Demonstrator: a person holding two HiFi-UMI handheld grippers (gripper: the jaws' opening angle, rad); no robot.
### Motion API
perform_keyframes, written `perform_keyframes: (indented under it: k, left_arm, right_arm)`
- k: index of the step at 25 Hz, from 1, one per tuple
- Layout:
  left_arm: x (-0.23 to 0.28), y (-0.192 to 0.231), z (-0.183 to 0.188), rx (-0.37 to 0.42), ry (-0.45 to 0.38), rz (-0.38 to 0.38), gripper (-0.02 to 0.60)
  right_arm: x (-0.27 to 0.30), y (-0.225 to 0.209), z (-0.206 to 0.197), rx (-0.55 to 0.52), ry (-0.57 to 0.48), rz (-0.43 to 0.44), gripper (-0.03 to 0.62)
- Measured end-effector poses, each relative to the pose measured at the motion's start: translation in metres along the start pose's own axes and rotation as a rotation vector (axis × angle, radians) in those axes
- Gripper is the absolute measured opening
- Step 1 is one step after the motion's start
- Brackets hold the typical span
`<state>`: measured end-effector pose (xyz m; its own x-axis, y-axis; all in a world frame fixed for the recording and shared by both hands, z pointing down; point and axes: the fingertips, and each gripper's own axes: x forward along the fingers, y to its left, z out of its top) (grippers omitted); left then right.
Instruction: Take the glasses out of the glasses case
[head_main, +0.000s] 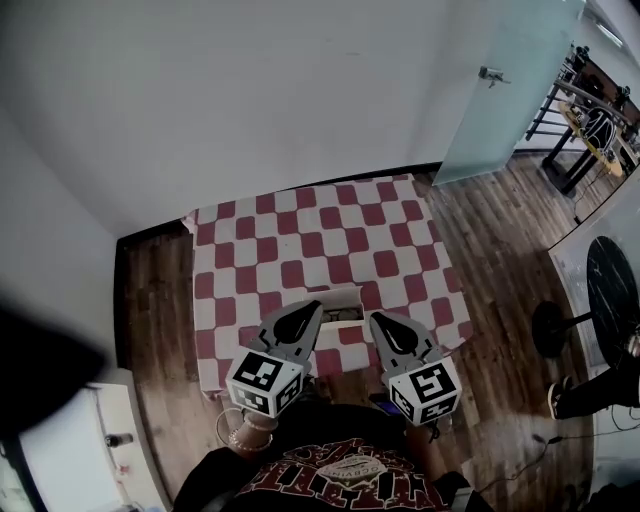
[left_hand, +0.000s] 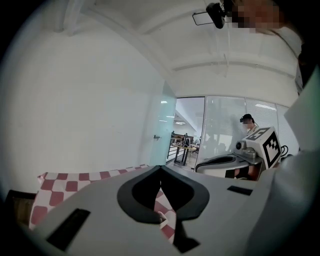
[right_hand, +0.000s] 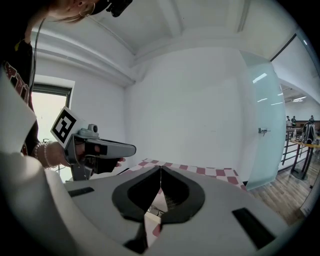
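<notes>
Head view from above: nothing has been taken out yet, as far as I can judge. The glasses case (head_main: 338, 302), a pale box that seems to lie open, sits near the front edge of the checkered table (head_main: 300, 240). Something dark lies inside it, likely the glasses (head_main: 343, 314), though too small to be sure. The left gripper (head_main: 312, 310) and right gripper (head_main: 378, 322) hover just over the case on either side. Each has its jaw tips pressed together on nothing. Reaching in, gripping and lifting all remain.
</notes>
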<state>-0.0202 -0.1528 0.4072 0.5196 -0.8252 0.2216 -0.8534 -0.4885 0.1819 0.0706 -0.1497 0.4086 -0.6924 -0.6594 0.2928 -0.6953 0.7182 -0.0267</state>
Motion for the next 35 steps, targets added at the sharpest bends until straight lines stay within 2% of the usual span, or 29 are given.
perform_keyframes:
  k: [7,14,18,28,35]
  left_arm:
    - [0.009,0.030,-0.001,-0.005,0.025,-0.055,0.006]
    - [0.012,0.046,-0.013,-0.034,0.063,-0.067,0.006]
    - [0.017,0.055,-0.015,-0.059,0.065,-0.037,0.006]
    - [0.026,0.071,-0.027,-0.132,0.109,0.081,0.006]
    - [0.027,0.081,-0.047,-0.170,0.159,0.121,0.006]
  right_arm:
    - [0.036,-0.005,-0.012,0.015,0.060,-0.026,0.018]
    - [0.067,-0.004,-0.046,-0.102,0.177,0.032,0.018]
    - [0.087,-0.006,-0.066,-0.115,0.220,0.120,0.018]
    - [0.119,-0.005,-0.124,-0.208,0.435,0.278,0.018]
    - [0.132,0.003,-0.159,-0.376,0.575,0.342,0.018]
